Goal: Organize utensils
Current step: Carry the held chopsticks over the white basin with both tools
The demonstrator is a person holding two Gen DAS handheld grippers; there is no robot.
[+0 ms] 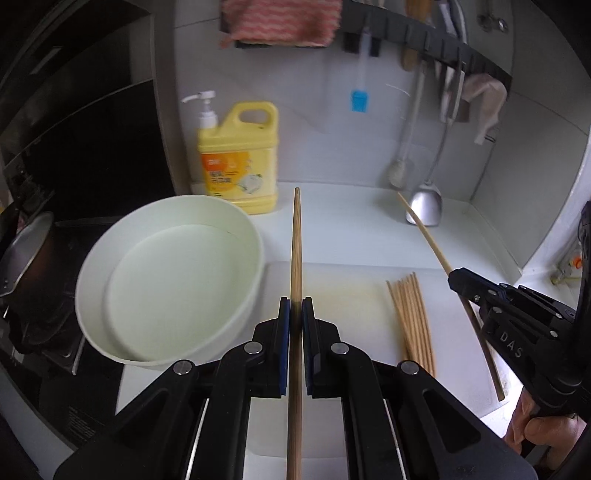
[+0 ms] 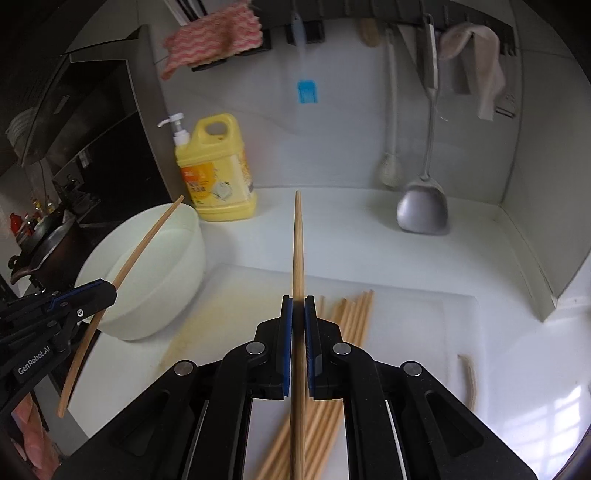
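Gripping one chopstick each, both pairs of fingers are closed narrow on the wood, pinched partway along the shaft so that the thin tip runs out ahead and the thick end trails back under the camera. The left gripper (image 1: pixel 296 310) holds its chopstick (image 1: pixel 296 240) in line with itself, pointing toward the worktop's back edge beside the white bowl (image 1: pixel 170 280); the right gripper (image 2: pixel 298 308) carries its own chopstick (image 2: pixel 298 243) the same way, which probably keeps each stick from swinging once it is clear of the surface. Below and between them, the remaining chopsticks (image 2: pixel 351 317) lie in a loose bundle on the white cutting board (image 2: pixel 424 332), roughly parallel, seemingly a pile to be drawn from one at a time. Farther back the yellow detergent bottle (image 1: pixel 238 158) stands near the back edge, behind the bowl. A metal spatula (image 2: pixel 423 210) hangs from the wall rail (image 1: pixel 443 40) with its blade just over the worktop's far right corner, and a pink cloth (image 1: pixel 280 22) is draped over that rail.
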